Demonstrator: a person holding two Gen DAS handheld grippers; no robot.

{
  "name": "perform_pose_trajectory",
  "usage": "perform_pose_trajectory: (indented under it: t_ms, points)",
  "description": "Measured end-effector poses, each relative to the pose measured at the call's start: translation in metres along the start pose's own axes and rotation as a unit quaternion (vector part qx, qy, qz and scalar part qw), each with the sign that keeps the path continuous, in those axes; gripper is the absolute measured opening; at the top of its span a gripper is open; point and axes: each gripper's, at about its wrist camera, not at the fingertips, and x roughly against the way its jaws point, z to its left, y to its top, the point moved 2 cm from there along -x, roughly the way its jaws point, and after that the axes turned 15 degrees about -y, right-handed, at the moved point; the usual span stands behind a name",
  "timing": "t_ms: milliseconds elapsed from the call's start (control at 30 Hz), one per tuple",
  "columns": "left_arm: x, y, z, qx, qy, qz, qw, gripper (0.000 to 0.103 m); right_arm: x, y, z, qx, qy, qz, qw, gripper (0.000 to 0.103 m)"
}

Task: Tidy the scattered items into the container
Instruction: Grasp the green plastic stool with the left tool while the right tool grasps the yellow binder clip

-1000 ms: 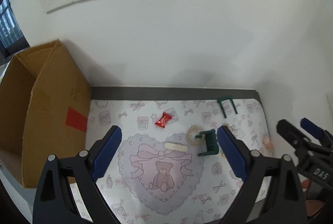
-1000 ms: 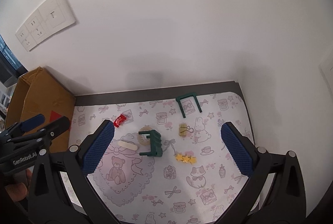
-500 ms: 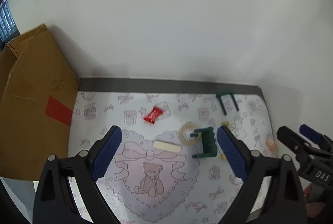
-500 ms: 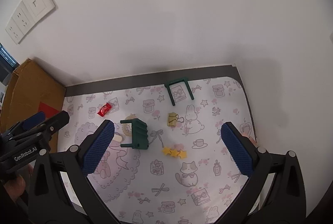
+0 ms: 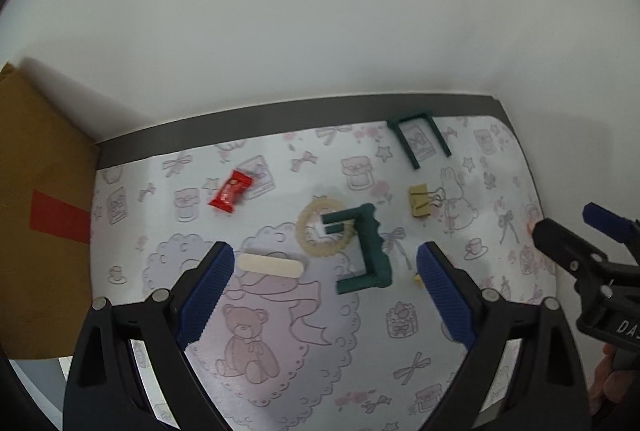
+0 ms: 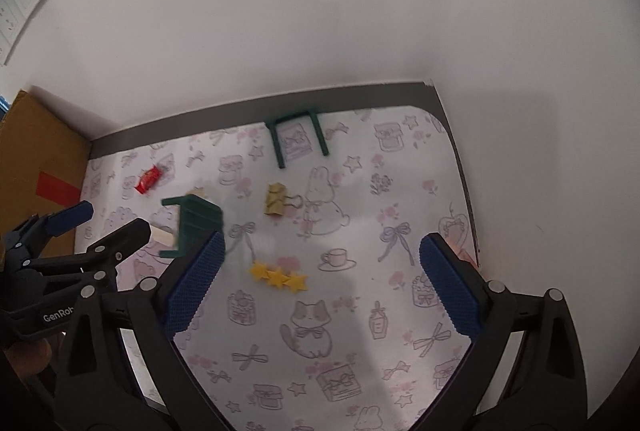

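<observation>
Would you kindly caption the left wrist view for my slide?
Open left gripper hovers over a patterned mat scattered with small items, cardboard box at left.

A: What's under everything?
B: A pale printed mat [image 5: 320, 371]: a teddy bear [image 5: 248, 343] at 7 o'clock in the left view, a cat [image 6: 310, 331] at 6 in the right view.
A: And behind it?
B: A grey table strip [image 5: 280, 115], then a white wall [image 5: 320, 11]. Wall plates [image 6: 20, 7] sit at 10 o'clock in the right view.
</observation>
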Motion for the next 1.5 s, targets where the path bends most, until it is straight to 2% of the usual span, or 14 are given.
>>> perform_pose_trajectory:
  t_ms: [133, 267, 333, 400, 500, 567, 733, 800, 900, 967, 1067, 1133, 1333, 1500]
  points:
    - [-0.023, 0.002, -0.008, 0.003, 0.004, 0.013, 0.9999, 0.092, -0.020, -0.003, -0.009, -0.001, 0.010, 0.014, 1.000, 0.090]
    - [-0.042, 0.004, -0.010, 0.009, 0.004, 0.030, 0.9995, 0.075, -0.039, 0.001, -0.008, 0.007, 0.027, 0.026, 0.999, 0.080]
    - [-0.049, 0.005, -0.010, 0.013, 0.005, 0.037, 0.9992, 0.073, -0.048, 0.005, -0.005, 0.010, 0.038, 0.037, 0.999, 0.073]
    - [-0.056, 0.005, -0.010, 0.018, 0.004, 0.042, 0.9989, 0.072, -0.054, 0.008, 0.000, 0.016, 0.049, 0.041, 0.998, 0.069]
    - [-0.064, 0.004, -0.007, 0.027, 0.001, 0.049, 0.9984, 0.061, -0.065, 0.013, 0.012, 0.031, 0.067, 0.045, 0.996, 0.065]
    - [-0.071, 0.003, -0.005, 0.034, -0.004, 0.059, 0.9977, 0.049, -0.075, 0.014, 0.021, 0.039, 0.085, 0.057, 0.994, 0.058]
    - [-0.081, 0.001, 0.001, 0.047, -0.018, 0.072, 0.9961, 0.035, -0.098, 0.014, 0.032, 0.038, 0.118, 0.079, 0.989, 0.043]
    - [-0.084, 0.000, 0.001, 0.049, -0.023, 0.075, 0.9957, 0.032, -0.103, 0.015, 0.032, 0.034, 0.127, 0.081, 0.988, 0.041]
    - [-0.086, -0.001, -0.001, 0.048, -0.032, 0.079, 0.9953, 0.024, -0.112, 0.016, 0.035, 0.029, 0.143, 0.089, 0.985, 0.032]
    - [-0.086, -0.002, -0.004, 0.045, -0.040, 0.078, 0.9951, 0.016, -0.115, 0.018, 0.039, 0.033, 0.145, 0.091, 0.985, 0.030]
    - [-0.086, -0.003, -0.007, 0.044, -0.049, 0.078, 0.9948, 0.012, -0.118, 0.020, 0.044, 0.037, 0.146, 0.091, 0.984, 0.027]
    - [-0.085, -0.002, -0.008, 0.043, -0.052, 0.080, 0.9945, 0.011, -0.118, 0.020, 0.046, 0.035, 0.149, 0.091, 0.984, 0.017]
    - [-0.082, -0.004, -0.003, 0.054, -0.070, 0.078, 0.9930, 0.011, -0.113, 0.023, 0.047, 0.031, 0.155, 0.085, 0.984, 0.005]
    - [-0.077, -0.004, -0.001, 0.063, -0.092, 0.074, 0.9910, 0.011, -0.107, 0.024, 0.046, 0.031, 0.159, 0.081, 0.983, 0.001]
